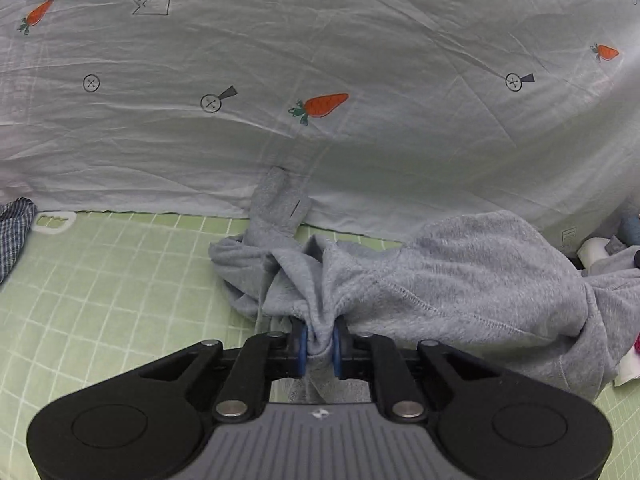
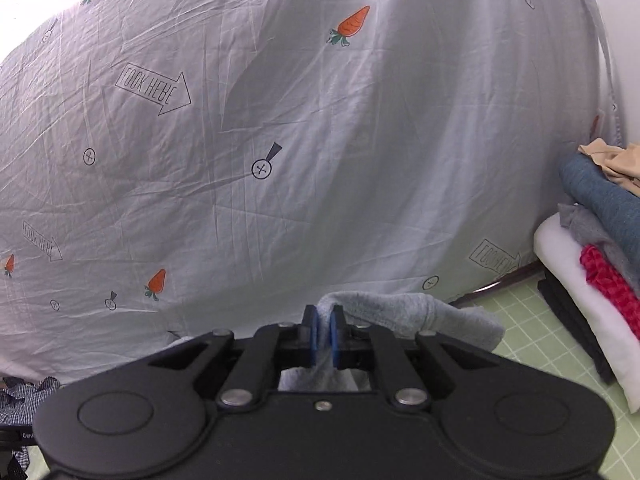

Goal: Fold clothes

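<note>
A grey fleece sweatshirt (image 1: pixel 460 276) lies bunched on the green checked mat (image 1: pixel 100 280), spreading from centre to right in the left wrist view. My left gripper (image 1: pixel 320 344) is shut on a fold of its fabric between the blue pads. In the right wrist view my right gripper (image 2: pixel 325 336) is shut on another part of the grey sweatshirt (image 2: pixel 404 312), which drapes over the right finger and hangs to the right, held above the mat.
A pale sheet with carrot prints (image 1: pixel 320 80) hangs behind the mat. A blue checked garment (image 1: pixel 14 232) lies at the left edge. A pile of clothes (image 2: pixel 600 240) on a white cushion stands at the right.
</note>
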Tool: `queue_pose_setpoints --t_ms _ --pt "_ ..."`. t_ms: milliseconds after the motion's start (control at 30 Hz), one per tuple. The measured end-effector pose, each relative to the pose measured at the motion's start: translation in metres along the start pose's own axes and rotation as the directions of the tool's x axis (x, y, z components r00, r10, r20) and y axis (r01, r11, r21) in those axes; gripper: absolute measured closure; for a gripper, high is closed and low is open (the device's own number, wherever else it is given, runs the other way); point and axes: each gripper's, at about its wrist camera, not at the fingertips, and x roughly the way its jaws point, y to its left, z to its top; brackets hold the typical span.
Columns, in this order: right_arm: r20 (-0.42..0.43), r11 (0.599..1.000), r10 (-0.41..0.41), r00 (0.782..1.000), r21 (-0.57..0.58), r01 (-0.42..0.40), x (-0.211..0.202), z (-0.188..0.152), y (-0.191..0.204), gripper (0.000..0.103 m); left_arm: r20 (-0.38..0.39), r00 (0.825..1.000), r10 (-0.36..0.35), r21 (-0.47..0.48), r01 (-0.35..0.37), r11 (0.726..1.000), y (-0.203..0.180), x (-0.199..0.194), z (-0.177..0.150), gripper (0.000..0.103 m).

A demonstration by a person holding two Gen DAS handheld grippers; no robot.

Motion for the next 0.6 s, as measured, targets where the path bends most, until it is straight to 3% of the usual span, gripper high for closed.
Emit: queue_pose_setpoints --t_ms 67,100,167,233,333,400,500,600 --pt "-0.109 0.999 -0.041 0.993 0.021 0.044 0.0 -0.027 -0.005 0.096 -0.077 0.996 0.052 -0.049 -0.056 0.997 0.02 0.002 -0.02 0.09" --pt "-0.198 0.997 -0.066 0.978 0.031 0.073 0.004 -0.046 -0.008 0.096 -0.132 0.988 0.083 -0.085 -0.095 0.992 0.034 0.003 -0.034 0.089" --pt "-0.359 0.99 -0.11 0.927 0.039 0.132 0.009 -0.084 -0.014 0.092 -0.236 0.964 0.124 -0.141 -0.16 0.977 0.062 0.004 -0.06 0.089" --pt "-0.419 0.986 -0.121 0.9 0.058 0.159 0.001 -0.109 -0.019 0.087 -0.28 0.952 0.122 -0.178 -0.176 0.968 0.079 -0.006 -0.077 0.084" --pt "-0.413 0.975 -0.126 0.902 0.113 0.189 -0.013 -0.118 -0.027 0.056 -0.255 0.961 0.107 -0.185 -0.157 0.97 0.082 -0.026 -0.082 0.077" --pt "-0.393 0.97 -0.143 0.908 0.128 0.208 -0.014 -0.113 -0.031 0.055 -0.244 0.963 0.115 -0.178 -0.16 0.971 0.078 -0.034 -0.079 0.076" --pt "-0.353 0.968 -0.162 0.922 0.125 0.218 -0.009 -0.102 -0.037 0.042 -0.224 0.965 0.139 -0.165 -0.178 0.97 0.07 -0.039 -0.068 0.075" --pt "-0.319 0.97 -0.175 0.931 0.106 0.219 -0.003 -0.093 -0.038 0.033 -0.184 0.975 0.128 -0.178 -0.161 0.971 0.062 -0.046 -0.053 0.063"
